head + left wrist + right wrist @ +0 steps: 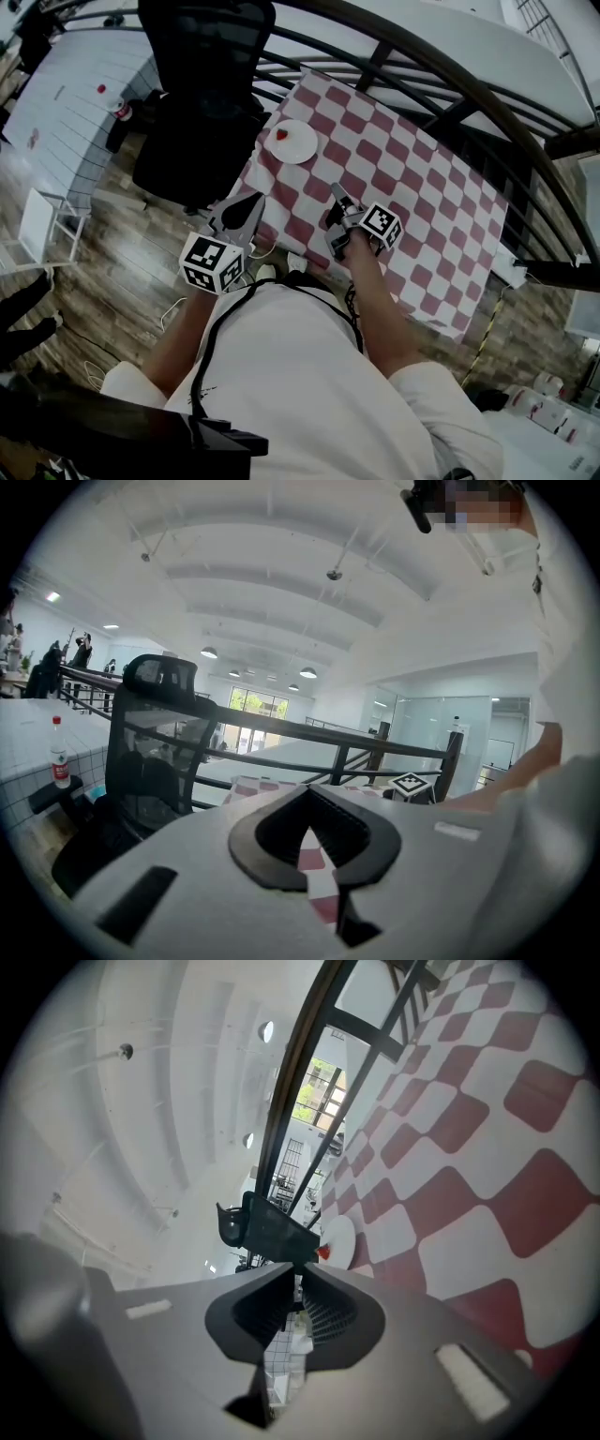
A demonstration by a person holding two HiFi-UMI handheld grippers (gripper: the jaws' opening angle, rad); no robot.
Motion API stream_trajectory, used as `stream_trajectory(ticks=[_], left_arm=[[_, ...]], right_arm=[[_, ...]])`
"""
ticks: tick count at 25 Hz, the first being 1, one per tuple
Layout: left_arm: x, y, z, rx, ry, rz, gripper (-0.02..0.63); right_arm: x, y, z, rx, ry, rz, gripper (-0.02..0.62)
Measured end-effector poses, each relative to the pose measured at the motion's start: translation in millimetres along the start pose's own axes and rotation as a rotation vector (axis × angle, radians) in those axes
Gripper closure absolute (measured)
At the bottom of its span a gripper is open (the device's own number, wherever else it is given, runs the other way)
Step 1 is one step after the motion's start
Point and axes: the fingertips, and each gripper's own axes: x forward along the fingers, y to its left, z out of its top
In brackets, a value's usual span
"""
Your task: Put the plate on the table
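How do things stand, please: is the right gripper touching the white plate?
Apart. The head view shows several squares of checked tablecloth between the right gripper and the plate.

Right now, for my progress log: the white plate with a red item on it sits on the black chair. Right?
No. The white plate, with the red item on it, sits on the checked table, near the black chair. The head view shows it.
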Motion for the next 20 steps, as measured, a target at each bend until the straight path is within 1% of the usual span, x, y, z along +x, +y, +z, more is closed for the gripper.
stream_trajectory(ticks=[7, 11, 14, 17, 20], left_arm=[[-13.2, -18.1, 7.9, 0.024, -0.023, -0.024, 0.6], [-19.8, -25.3, 10.2, 0.028, -0.033, -0.029, 0.6], [-23.9, -25.7, 13.7, 0.031, -0.038, -0.032, 0.6], [-27.3, -23.9, 18.4, 0.032, -0.044, -0.036, 0.6], [-28.0, -21.1, 22.3, 0.035, -0.05, -0.038, 0.6]], right_arm=[[-35.7, 21.5, 2.1, -0.04, -0.04, 0.037, 0.575], [-54.8, 34.7, 0.7, -0.088, -0.049, 0.055, 0.58], [-63.9, 52.1, -1.1, -0.158, -0.048, 0.086, 0.583], [-74.5, 66.2, -4.8, -0.227, -0.041, 0.074, 0.588], [-82.1, 84.2, -6.9, -0.305, -0.042, 0.091, 0.588]])
